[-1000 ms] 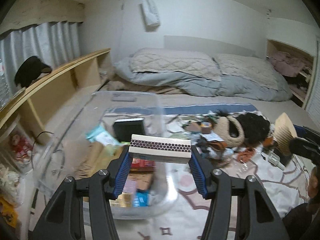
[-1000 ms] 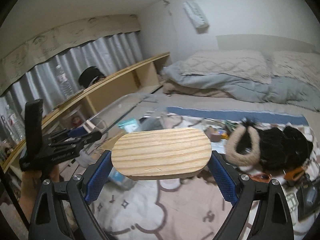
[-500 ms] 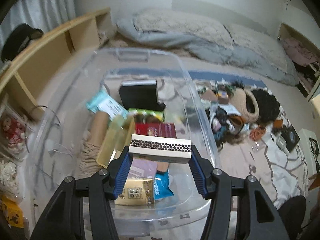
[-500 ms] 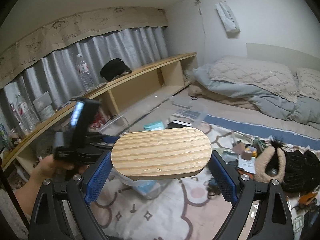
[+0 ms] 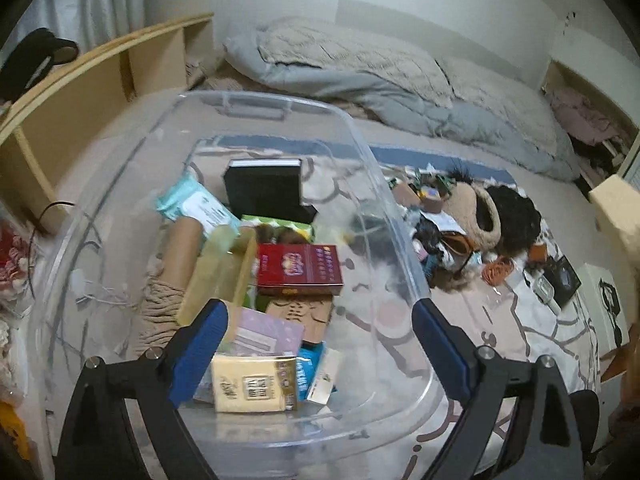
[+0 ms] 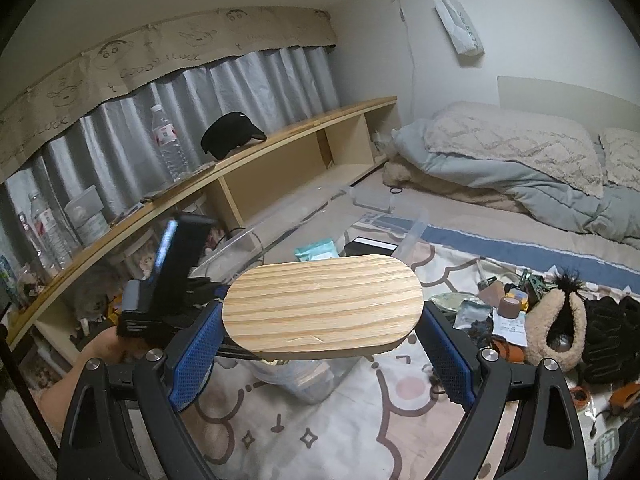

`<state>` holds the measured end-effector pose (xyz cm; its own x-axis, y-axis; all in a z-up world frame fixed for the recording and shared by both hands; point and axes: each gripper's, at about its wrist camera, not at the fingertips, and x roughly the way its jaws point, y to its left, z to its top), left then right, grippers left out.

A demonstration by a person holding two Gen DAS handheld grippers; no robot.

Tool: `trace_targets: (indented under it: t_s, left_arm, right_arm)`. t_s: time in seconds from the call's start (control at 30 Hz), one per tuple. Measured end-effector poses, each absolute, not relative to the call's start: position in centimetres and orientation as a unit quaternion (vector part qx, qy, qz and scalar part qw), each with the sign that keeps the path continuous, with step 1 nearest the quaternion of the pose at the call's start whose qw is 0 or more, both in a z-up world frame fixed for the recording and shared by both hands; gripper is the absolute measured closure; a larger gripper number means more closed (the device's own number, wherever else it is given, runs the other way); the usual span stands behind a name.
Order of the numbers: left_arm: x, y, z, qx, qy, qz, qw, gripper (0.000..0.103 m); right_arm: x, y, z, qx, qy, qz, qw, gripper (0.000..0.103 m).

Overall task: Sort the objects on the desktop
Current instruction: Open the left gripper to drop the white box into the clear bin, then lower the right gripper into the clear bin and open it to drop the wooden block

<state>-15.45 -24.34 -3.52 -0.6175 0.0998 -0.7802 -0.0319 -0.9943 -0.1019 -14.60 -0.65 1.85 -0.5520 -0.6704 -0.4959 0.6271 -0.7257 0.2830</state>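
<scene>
My left gripper [image 5: 320, 344] is open and empty above a clear plastic bin [image 5: 384, 216]. The bin holds several boxes and packets, among them a red box [image 5: 299, 269], a black box [image 5: 262, 191], a cream box [image 5: 253, 383] and a teal wipes pack [image 5: 194, 203]. The white honeycomb-edged box I held does not show clearly among them. My right gripper [image 6: 320, 336] is shut on an oval wooden board [image 6: 322, 307], held level above the rug. The board's edge shows at the right of the left wrist view [image 5: 618, 216]. The left gripper shows in the right wrist view [image 6: 168, 276].
A pile of loose things lies on the patterned rug, with a beige furry slipper [image 5: 474, 208], a black furry item [image 5: 516, 216] and small clutter [image 6: 508, 308]. A low wooden shelf [image 6: 280, 148] with bottles runs along the left. A bed with grey bedding [image 5: 380, 76] lies behind.
My left gripper has opened and let go of the white honeycomb-edged box over the bin. The right gripper still holds the wooden board and has turned a little left.
</scene>
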Motion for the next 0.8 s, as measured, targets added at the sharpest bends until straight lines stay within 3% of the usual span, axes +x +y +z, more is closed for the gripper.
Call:
trace_targets:
  t_s: [0.57,0.8]
  left_arm:
    - [-6.1,-30.6,-0.8,-0.34,-0.016,0.94,-0.023,0.009]
    - [-4.0,-30.6,-1.1,-0.319,-0.003,0.947,-0.026,0.009]
  right_arm:
    - [-19.2,-6.4,0.9,0.333,-0.034,-0.867,0.369,0.009]
    - [-23.9,-10.2,-0.8,0.393,-0.08,-0.854,0.331,0.009]
